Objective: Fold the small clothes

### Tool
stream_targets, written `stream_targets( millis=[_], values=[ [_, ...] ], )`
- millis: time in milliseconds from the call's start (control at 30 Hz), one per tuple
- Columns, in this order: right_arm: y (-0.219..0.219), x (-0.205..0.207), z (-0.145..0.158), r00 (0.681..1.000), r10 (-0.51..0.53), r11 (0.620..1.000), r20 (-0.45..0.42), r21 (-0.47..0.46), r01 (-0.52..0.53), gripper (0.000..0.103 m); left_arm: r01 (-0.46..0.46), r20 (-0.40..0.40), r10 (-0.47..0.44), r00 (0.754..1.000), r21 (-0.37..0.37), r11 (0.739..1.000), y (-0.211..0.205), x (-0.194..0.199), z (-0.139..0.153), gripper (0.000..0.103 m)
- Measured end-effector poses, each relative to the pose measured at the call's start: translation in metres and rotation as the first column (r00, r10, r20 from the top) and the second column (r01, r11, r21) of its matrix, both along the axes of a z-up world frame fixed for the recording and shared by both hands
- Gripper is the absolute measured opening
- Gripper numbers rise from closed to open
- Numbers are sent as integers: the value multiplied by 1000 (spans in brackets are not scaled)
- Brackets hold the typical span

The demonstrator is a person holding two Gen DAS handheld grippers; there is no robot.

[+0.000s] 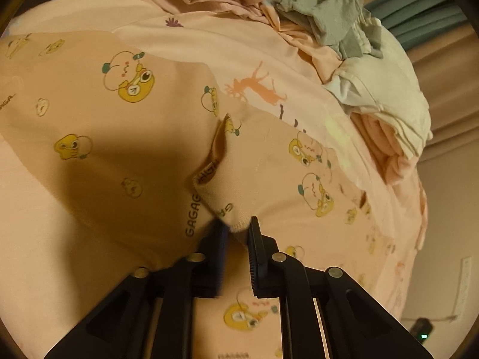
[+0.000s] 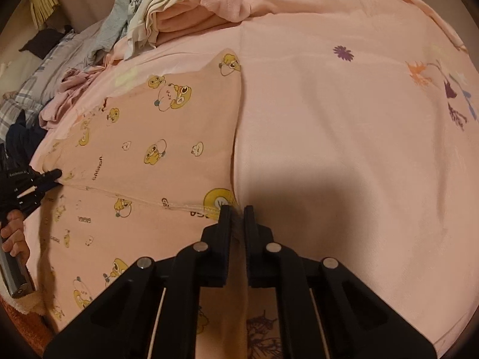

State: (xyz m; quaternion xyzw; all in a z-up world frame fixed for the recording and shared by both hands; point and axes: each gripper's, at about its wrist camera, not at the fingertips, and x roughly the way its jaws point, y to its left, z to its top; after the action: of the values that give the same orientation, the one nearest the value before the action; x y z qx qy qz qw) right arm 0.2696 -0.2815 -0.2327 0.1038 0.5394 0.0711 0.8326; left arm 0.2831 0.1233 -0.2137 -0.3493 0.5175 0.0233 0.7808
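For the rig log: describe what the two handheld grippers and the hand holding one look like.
Both the left gripper and the right gripper are matte black, with flat ribbed fingers, angular linkage arms and round silver pivot pins. The left hand is bare, on a dark cylindrical handle with small white lettering above.

The left gripper (image 1: 238,229) pinches a hemmed corner of the peach cartoon-print garment (image 1: 119,137), which lies on a pink printed bedsheet (image 1: 209,39). A pile of grey, white and pink clothes (image 1: 353,48) sits beyond the garment.

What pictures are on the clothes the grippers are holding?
The garment is peach-pink with yellow cartoon critters and "GAGAGA" lettering, clearest in the right wrist view.
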Motion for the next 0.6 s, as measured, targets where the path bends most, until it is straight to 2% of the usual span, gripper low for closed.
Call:
stream_targets(
  millis=[67, 133, 200, 267, 333, 367, 433, 467, 533, 600],
  values=[
    [-4, 0, 4, 1000, -20, 1000, -15, 0, 20, 8, 27, -35, -26, 999, 29, 999, 0, -1, 12, 18],
    [0, -4, 16, 1000, -19, 999, 4, -32, 19, 11, 78, 21, -80, 997, 64, 995, -2, -6, 30, 31],
    [6, -7, 28, 999, -4, 1000, 43, -25, 5, 11, 64, 89, -74, 993, 112, 992, -4, -12, 45, 42],
    [16, -1, 38, 997, 6, 1000, 81, 17, -7, 11, 27, 151, -56, 987, 187, 982, -11, -13, 53, 42],
    [26, 9, 34, 997, 25, 998, 70, 49, -28, 11, 37, 149, -82, 985, 282, 959, -23, -3, 45, 42],
    [31, 13, 28, 998, 33, 998, 48, 52, -36, 10, 49, 119, -91, 989, 317, 947, -28, 2, 38, 41],
    [38, 19, 10, 1000, 16, 1000, -26, 5, -16, 10, 97, -7, -102, 995, 361, 928, -31, 16, 10, 26],
    [40, 18, 2, 999, 8, 1000, -49, -9, -9, 9, 104, -20, -103, 994, 360, 927, -29, 16, 3, 26],
    [38, 11, 0, 1000, 3, 1000, -14, -5, -3, 7, 92, 40, -112, 993, 339, 936, -21, 8, 1, 26],
    [38, 7, 0, 1000, 17, 1000, -24, -10, -17, 7, 74, 49, -90, 995, 264, 962, -7, 3, 4, 26]
  ],
)
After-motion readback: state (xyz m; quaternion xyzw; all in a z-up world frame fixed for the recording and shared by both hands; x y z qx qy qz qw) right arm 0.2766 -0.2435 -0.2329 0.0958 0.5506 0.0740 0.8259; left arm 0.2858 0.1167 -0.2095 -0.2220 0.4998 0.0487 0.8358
